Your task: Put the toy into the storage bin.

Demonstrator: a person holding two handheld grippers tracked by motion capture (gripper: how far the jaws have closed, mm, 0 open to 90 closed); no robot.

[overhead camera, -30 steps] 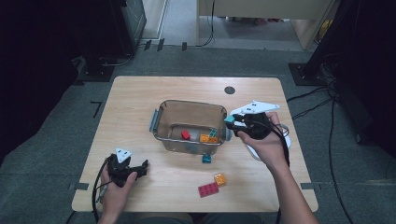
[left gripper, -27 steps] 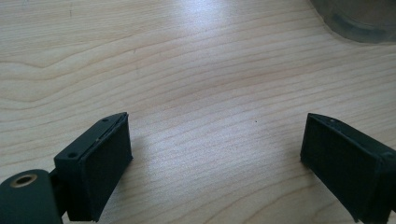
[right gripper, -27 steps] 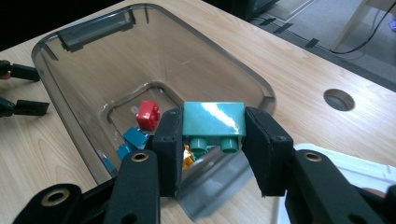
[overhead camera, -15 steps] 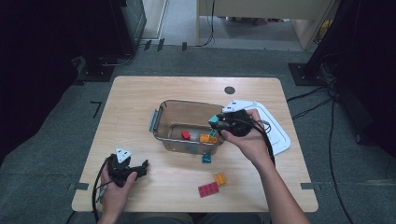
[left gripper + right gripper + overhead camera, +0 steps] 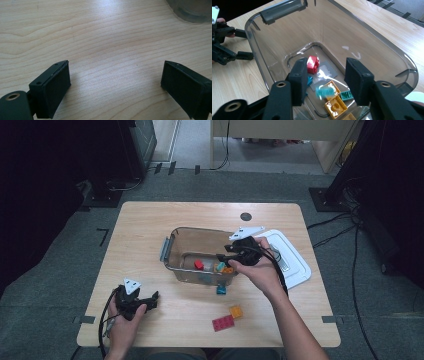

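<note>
A clear plastic bin (image 5: 172, 245) stands mid-table. My right gripper (image 5: 223, 257) hangs over its right end, pointing down into it. In the right gripper view its jaws (image 5: 324, 75) have just been opening. A blurred teal brick (image 5: 324, 92) is between them, clear of both pads. On the bin's floor lie a red brick (image 5: 312, 64), yellow bricks (image 5: 334, 105), a green one (image 5: 347, 95) and a blue one (image 5: 309, 80). My left gripper (image 5: 151, 299) rests open on the wood near the front left, nothing between its pads (image 5: 53, 91).
A white lid (image 5: 295, 262) lies just right of the bin. In front of the bin on the table are a teal brick (image 5: 221, 290), an orange brick (image 5: 236, 311) and a red plate (image 5: 223, 323). A dark round hole (image 5: 245, 216) marks the far side.
My right gripper has moved left from above the lid to over the bin's right end, and its jaws have spread. The teal brick has come loose. The left gripper has stayed put.
</note>
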